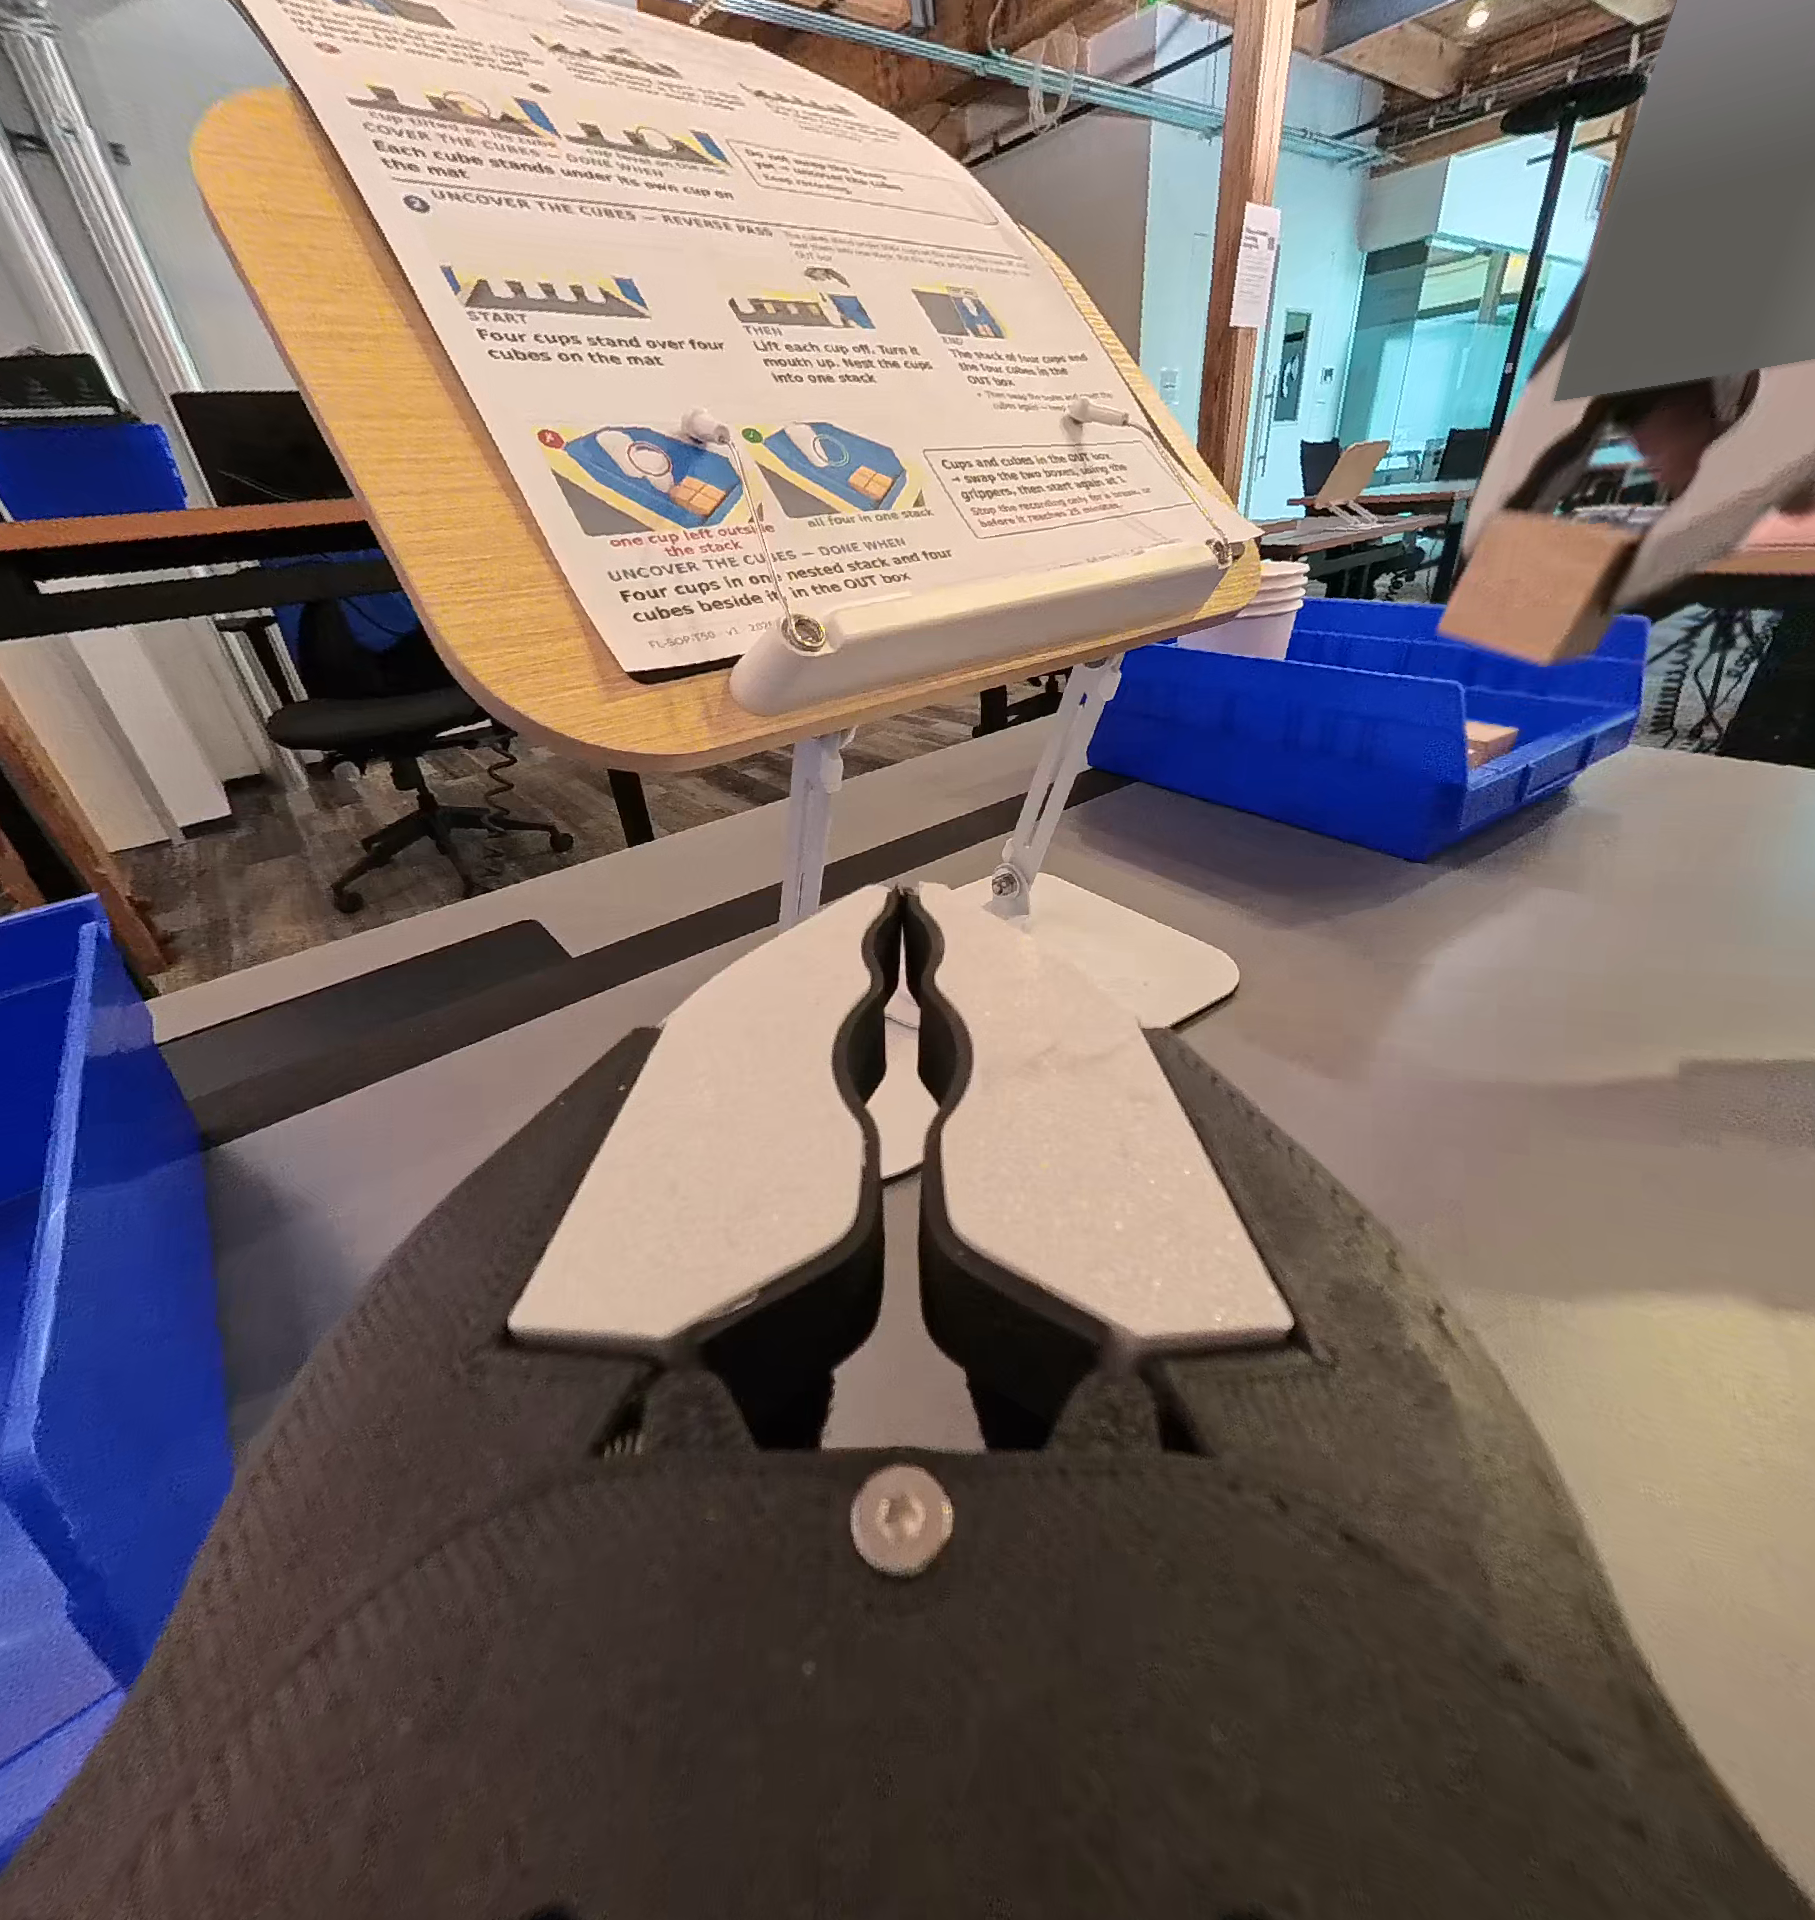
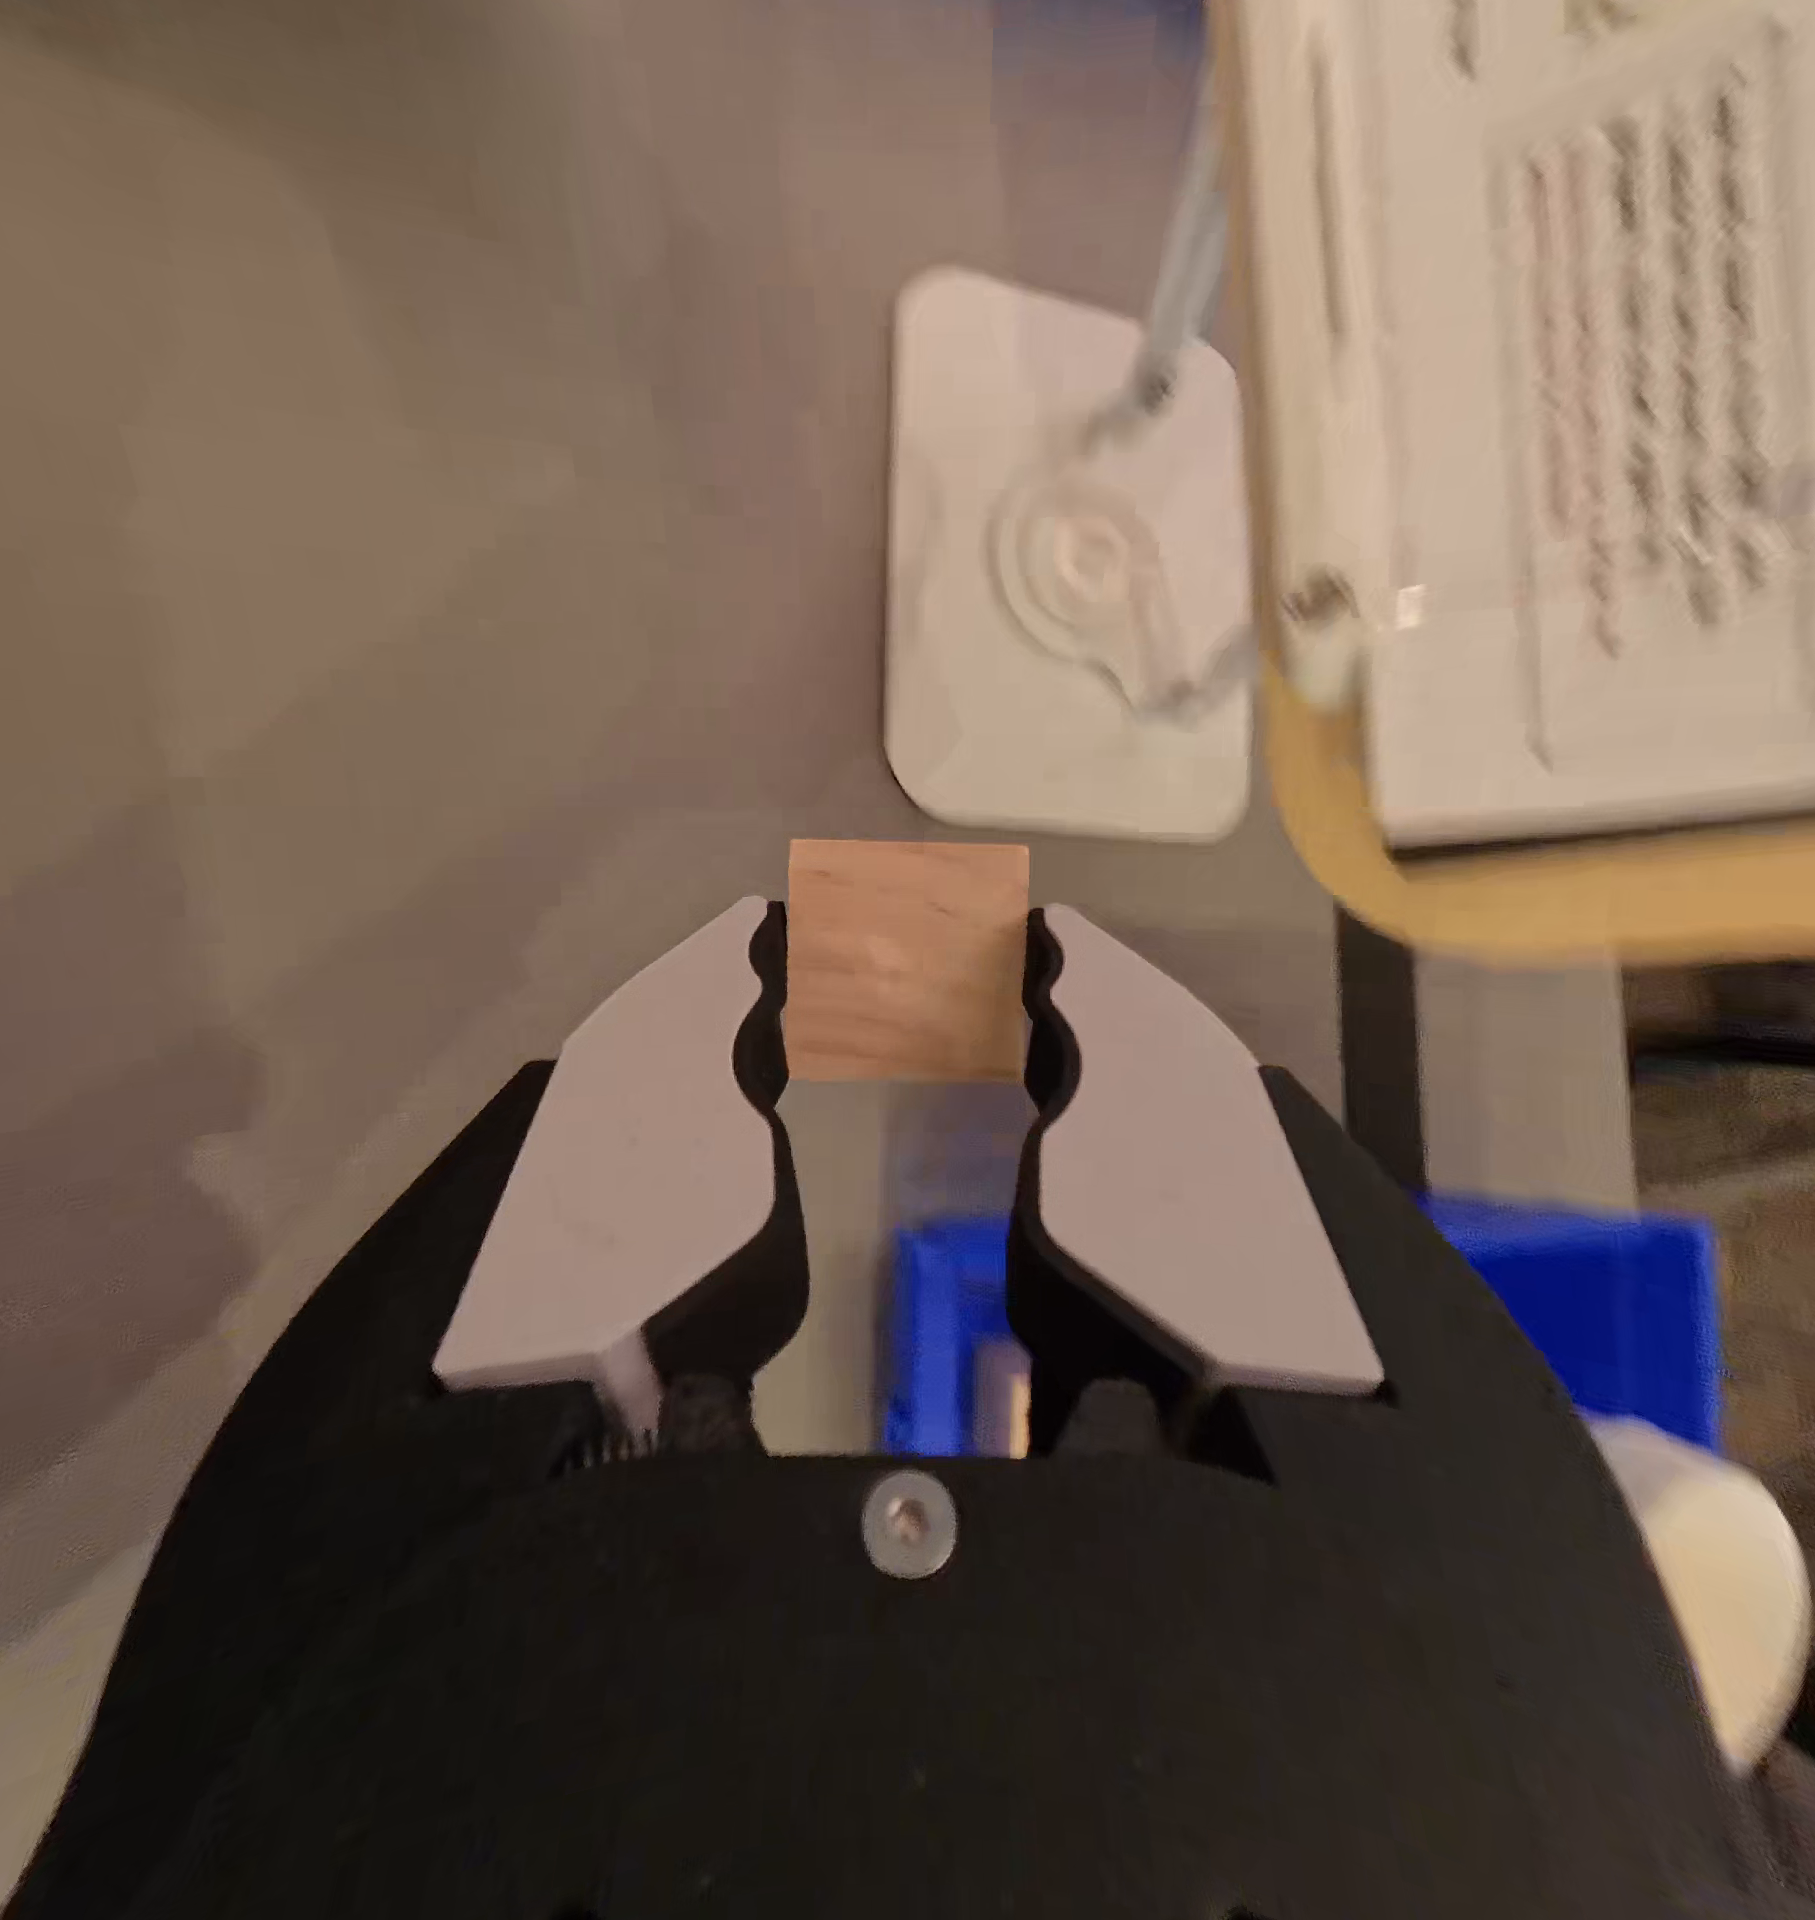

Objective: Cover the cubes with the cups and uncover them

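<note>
My right tongs pinch a wooden cube above the bench; left tongs pressed together, empty. I'd lower it level, then release gently.

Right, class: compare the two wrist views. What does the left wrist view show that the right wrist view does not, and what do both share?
Left wrist view only: the shut left gripper, the office chair, the second blue plastic bin.

Right wrist view only: a close look at the right gripper, jaws clamping the cube.

Both: the small wooden cube, the wooden document stand's white base, a blue plastic bin.
</note>
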`<state>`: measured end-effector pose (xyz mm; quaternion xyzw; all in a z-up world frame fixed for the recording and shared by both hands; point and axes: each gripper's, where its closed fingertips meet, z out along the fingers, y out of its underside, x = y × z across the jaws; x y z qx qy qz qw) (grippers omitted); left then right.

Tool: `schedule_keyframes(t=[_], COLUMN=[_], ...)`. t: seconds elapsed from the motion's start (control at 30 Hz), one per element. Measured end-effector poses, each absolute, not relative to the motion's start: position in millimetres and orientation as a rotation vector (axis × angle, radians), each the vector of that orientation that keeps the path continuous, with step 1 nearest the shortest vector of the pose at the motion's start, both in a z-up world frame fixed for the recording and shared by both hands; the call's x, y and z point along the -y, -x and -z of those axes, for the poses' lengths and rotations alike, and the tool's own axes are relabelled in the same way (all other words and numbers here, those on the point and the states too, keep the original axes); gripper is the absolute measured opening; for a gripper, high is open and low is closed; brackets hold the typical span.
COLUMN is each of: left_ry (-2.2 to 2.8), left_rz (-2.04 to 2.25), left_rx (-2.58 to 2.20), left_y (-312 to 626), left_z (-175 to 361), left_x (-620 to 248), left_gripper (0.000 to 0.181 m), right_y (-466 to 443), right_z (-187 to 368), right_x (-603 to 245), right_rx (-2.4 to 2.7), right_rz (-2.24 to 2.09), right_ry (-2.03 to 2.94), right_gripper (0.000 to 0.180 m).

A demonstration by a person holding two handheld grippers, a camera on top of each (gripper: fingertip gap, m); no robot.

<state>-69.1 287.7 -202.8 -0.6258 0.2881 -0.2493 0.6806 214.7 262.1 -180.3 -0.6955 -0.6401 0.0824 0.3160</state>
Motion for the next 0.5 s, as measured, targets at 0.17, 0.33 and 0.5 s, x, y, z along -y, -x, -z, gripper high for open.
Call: schedule_keyframes(t=[0.17,0.33,0.5], left_ry=[1.416,1.438,1.453], left_rz=[0.555,0.551,0.545], left_rx=[-0.649,-0.652,-0.66], left_y=[68.2,67.7,66.8], left_z=[206.6,213.6,218.7], left_x=[-289.0,-291.9,-293.7], left_gripper=[0.0,0.0,0.0], right_y=[-321.3,-397.7,-429.2], right_z=[168.4,201.5,241.2], right_x=[-299.3,-332.3,-352.0], right_rx=[1.676,1.714,1.768], right_rz=[-0.043,0.062,0.037], right_ry=[1.937,2.088,2.163], right_gripper=[0.044,0.045,0.044])
